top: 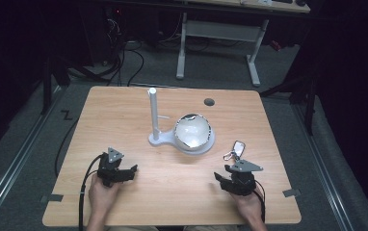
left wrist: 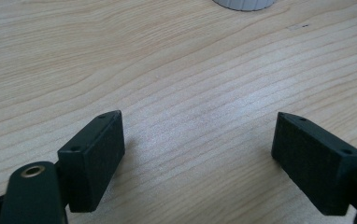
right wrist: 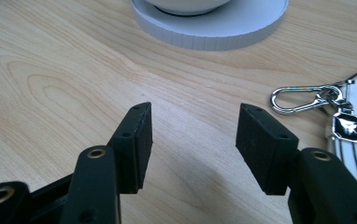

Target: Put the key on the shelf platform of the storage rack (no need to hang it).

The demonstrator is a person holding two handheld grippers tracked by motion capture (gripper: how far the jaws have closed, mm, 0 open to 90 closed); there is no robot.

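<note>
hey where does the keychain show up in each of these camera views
High view: the keychain lies on the table right of centre, just beyond the right gripper.
Left gripper view: not in it.
Right gripper view: keychain at the right edge, beside the right-hand jaw.
Shared landmark: the white round base.

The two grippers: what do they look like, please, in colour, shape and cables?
Both are black. The left gripper and the right gripper each carry a grey three-cornered plate on top. A black cable trails from each toward the person. In the gripper views, each ends in two flat, block-shaped black pads with small screw holes, and brass-coloured rings sit in the jaw arms. No sleeves are visible on the forearms.
</note>
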